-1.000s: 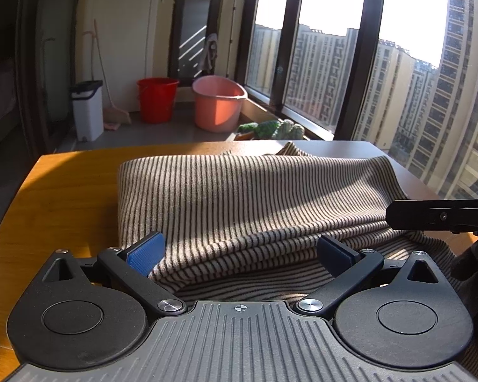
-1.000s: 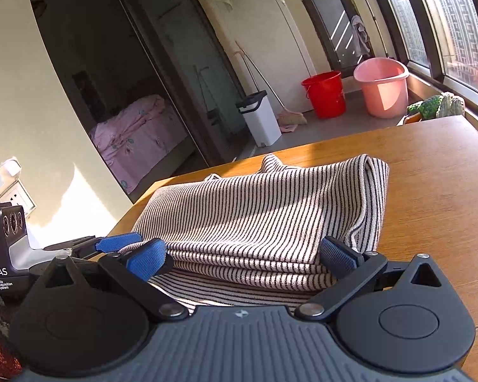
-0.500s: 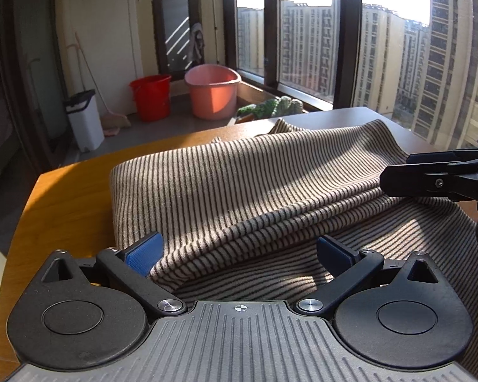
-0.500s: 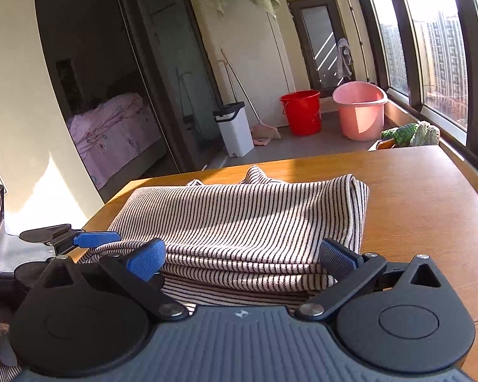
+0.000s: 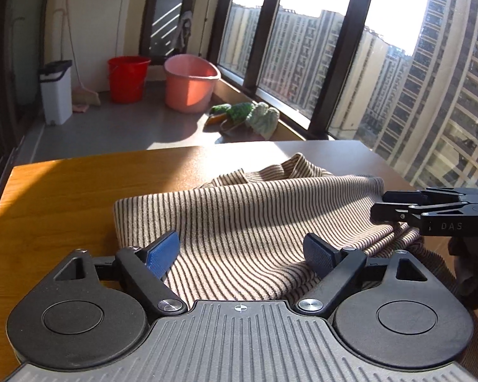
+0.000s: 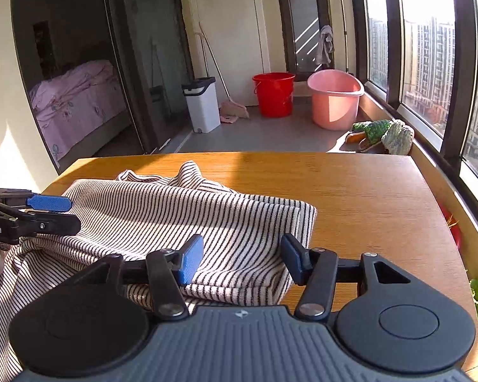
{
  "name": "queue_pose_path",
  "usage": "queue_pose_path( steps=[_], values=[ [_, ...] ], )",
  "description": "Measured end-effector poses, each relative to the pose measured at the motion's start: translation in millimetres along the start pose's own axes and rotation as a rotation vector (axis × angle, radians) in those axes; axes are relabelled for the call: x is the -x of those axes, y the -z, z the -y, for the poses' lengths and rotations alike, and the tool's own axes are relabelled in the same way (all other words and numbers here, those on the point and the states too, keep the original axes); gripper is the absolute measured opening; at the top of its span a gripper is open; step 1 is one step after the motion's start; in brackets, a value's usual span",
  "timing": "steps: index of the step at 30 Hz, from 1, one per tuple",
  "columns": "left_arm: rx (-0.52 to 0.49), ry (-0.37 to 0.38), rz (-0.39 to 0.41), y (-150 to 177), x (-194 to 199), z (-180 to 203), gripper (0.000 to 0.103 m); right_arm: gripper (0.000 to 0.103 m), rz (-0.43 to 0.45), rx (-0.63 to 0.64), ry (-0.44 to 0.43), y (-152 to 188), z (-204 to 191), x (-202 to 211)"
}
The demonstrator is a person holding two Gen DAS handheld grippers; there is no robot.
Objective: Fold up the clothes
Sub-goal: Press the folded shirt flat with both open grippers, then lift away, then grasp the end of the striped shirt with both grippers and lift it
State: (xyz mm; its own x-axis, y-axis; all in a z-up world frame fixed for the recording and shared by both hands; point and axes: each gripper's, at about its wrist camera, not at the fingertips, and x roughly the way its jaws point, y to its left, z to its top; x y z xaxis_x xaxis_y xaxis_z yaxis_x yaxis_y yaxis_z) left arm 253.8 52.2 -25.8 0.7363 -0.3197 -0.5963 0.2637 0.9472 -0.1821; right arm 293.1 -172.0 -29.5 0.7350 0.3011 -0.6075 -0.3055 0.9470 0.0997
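A striped beige and dark garment (image 5: 255, 216) lies folded in several layers on the wooden table (image 5: 63, 197). It also shows in the right wrist view (image 6: 181, 216). My left gripper (image 5: 242, 251) is open, its blue pads either side of the near folded edge, above the cloth. My right gripper (image 6: 242, 261) is open, narrower than before, over the garment's right near corner. Each gripper shows in the other's view: the right one at the garment's right end (image 5: 398, 210), the left one at its left end (image 6: 44, 213).
The table's far edge (image 6: 239, 154) and right edge (image 6: 446, 222) are near a window wall. Beyond on the floor stand a red bucket (image 6: 273, 94), a pink tub (image 6: 334, 98), a white bin (image 6: 204, 103) and a broom.
Both grippers have lifted and pulled back, so more table shows beyond the garment. The right jaws have narrowed. The garment's top layer has shifted and lies more bunched.
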Motion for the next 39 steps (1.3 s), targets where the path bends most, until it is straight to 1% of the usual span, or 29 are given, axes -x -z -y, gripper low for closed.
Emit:
queue_pose_path(
  steps=[1, 3, 6, 8, 9, 11, 12, 14, 15, 17, 18, 20, 22, 24, 28, 29, 30, 31, 32, 33, 34, 35, 36, 37, 38, 39],
  values=[
    [0.014, -0.029, 0.024, -0.6, 8.2, -2.4, 0.098, 0.057, 0.014, 0.004, -0.005, -5.7, -0.6, 4.3],
    [0.061, -0.062, 0.061, -4.0, 22.8, -9.5, 0.098, 0.057, 0.047, 0.019, -0.042, -21.4, -5.6, 11.8],
    [0.197, -0.034, 0.083, -3.3, 38.8, -28.8, 0.102, 0.057, 0.055, 0.020, -0.119, -46.9, -18.3, 5.1],
    [0.258, 0.032, 0.037, -2.1, 34.4, -36.7, 0.102, 0.057, 0.032, 0.055, -0.124, -59.8, -28.3, -14.9],
    [0.279, 0.044, 0.009, -0.2, 30.1, -38.9, 0.102, 0.057, 0.030, 0.087, -0.100, -64.4, -32.4, -23.6],
    [0.288, 0.014, -0.020, 3.4, 25.1, -42.8, 0.102, 0.057, 0.038, 0.096, -0.051, -69.4, -26.8, -30.2],
    [0.292, 0.004, -0.023, 5.5, 25.5, -47.2, 0.102, 0.057, 0.035, 0.060, -0.043, -69.1, -17.1, -30.1],
    [0.333, 0.016, -0.033, 6.3, 22.6, -56.9, 0.102, 0.063, 0.014, -0.045, -0.035, -62.9, 8.4, -27.1],
    [0.361, 0.019, -0.043, 4.2, 17.5, -60.8, 0.102, 0.067, -0.001, -0.086, -0.015, -56.9, 19.2, -27.1],
    [0.417, 0.023, -0.067, -0.6, 6.0, -68.5, 0.102, 0.068, -0.037, -0.160, 0.004, -42.4, 37.7, -28.9],
    [0.430, 0.019, -0.080, -2.2, 0.8, -67.6, 0.102, 0.069, -0.052, -0.204, -0.007, -35.7, 45.7, -29.5],
    [0.434, 0.011, -0.088, -7.1, -6.9, -66.5, 0.103, 0.070, -0.071, -0.286, -0.061, -25.3, 57.7, -31.2],
    [0.413, 0.010, -0.102, -11.9, -15.3, -64.1, 0.103, 0.071, -0.089, -0.331, -0.104, -19.2, 63.6, -35.4],
    [0.381, 0.019, -0.112, -16.1, -23.7, -60.6, 0.103, 0.072, -0.085, -0.314, -0.124, -16.9, 62.1, -41.5],
    [0.282, 0.003, -0.110, -16.1, -28.9, -47.8, 0.103, 0.070, -0.063, -0.255, -0.178, -17.7, 52.8, -50.2],
    [0.256, -0.003, -0.104, -14.4, -28.2, -44.8, 0.100, 0.067, -0.058, -0.243, -0.183, -17.7, 49.5, -51.4],
    [0.226, -0.015, -0.094, -12.5, -27.6, -41.8, 0.097, 0.060, -0.053, -0.227, -0.182, -17.6, 45.8, -52.3],
    [0.198, -0.030, -0.083, -11.6, -27.5, -39.0, 0.086, 0.052, -0.055, -0.222, -0.185, -19.7, 43.6, -54.9],
    [0.187, -0.031, -0.079, -13.0, -29.4, -38.3, 0.078, 0.047, -0.061, -0.224, -0.190, -23.1, 42.4, -58.5],
    [0.179, -0.028, -0.075, -14.7, -31.7, -37.9, 0.069, 0.037, -0.067, -0.225, -0.195, -26.4, 41.2, -62.0],
    [0.184, -0.025, -0.074, -17.5, -34.2, -39.3, 0.063, 0.033, -0.073, -0.227, -0.200, -29.7, 40.0, -65.5],
    [0.206, -0.025, -0.075, -22.5, -37.9, -41.9, 0.054, 0.032, -0.069, -0.215, -0.196, -35.1, 37.6, -67.6],
    [0.217, -0.029, -0.064, -28.8, -37.8, -44.0, 0.048, 0.029, -0.058, -0.195, -0.187, -41.5, 34.5, -68.8],
    [0.226, -0.035, -0.049, -35.3, -36.8, -46.0, 0.030, 0.027, -0.035, -0.170, -0.179, -49.0, 30.7, -66.5],
    [0.234, -0.025, -0.023, -41.9, -30.0, -47.3, 0.030, 0.027, -0.005, -0.152, -0.189, -56.0, 27.1, -58.9],
    [0.232, 0.000, 0.016, -46.7, -16.0, -46.4, 0.030, 0.027, 0.025, -0.140, -0.206, -62.4, 23.8, -49.4]
  ],
)
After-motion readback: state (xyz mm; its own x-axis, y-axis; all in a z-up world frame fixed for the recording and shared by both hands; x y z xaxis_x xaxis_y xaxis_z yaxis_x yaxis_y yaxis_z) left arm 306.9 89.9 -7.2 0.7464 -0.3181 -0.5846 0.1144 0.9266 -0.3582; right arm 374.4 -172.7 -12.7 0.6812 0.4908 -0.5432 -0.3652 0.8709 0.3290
